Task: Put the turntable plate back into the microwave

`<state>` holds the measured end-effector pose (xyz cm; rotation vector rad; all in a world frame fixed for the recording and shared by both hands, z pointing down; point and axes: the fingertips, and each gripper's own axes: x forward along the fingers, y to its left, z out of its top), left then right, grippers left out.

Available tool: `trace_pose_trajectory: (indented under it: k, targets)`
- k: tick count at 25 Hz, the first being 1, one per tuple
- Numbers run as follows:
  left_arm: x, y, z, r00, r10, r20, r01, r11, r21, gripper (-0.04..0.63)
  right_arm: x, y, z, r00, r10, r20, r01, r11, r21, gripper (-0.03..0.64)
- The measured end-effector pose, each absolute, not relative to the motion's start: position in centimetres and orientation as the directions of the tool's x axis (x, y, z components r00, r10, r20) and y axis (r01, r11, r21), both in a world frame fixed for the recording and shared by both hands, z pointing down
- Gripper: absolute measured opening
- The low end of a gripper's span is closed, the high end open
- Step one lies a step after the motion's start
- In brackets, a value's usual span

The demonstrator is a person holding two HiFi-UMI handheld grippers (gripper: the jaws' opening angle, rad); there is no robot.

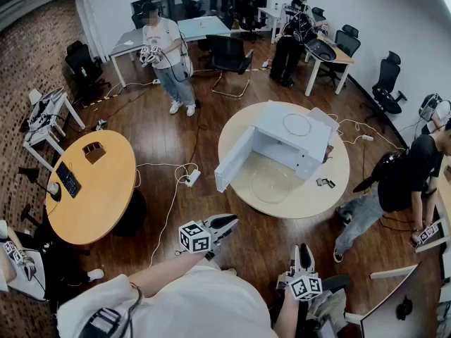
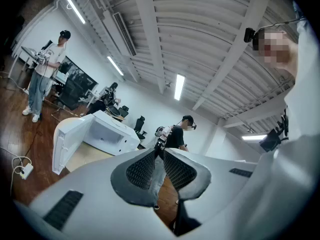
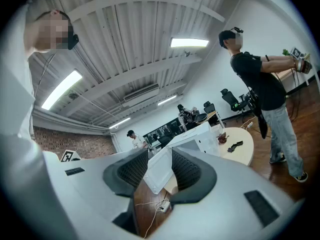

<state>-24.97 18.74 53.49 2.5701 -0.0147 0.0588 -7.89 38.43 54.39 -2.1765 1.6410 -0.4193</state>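
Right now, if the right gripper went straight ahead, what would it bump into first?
Most likely the microwave door, swung open: it shows right between the right gripper's open jaws, with only floor before it. The table edge may come first; depth is unclear.

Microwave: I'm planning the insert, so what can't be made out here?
- Microwave cavity floor: head view, hidden under its own top.
- Same floor: both gripper views, too far and small.
- Turntable plate: head view, clear glass, rim faint.
- Dark item right of it: too small to name.
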Motion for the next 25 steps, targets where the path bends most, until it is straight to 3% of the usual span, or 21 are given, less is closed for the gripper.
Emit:
trace_pose_trajectory:
  k: [25]
  targets:
    - [-27.2, 16.5, 54.4, 0.997, -0.057, 0.051, -0.076, -0.827, 0.557, 0.04, -8.3, 37.0, 55.5, 0.273, -0.961, 0.043, -0.844, -0.261, -0.469, 0.132]
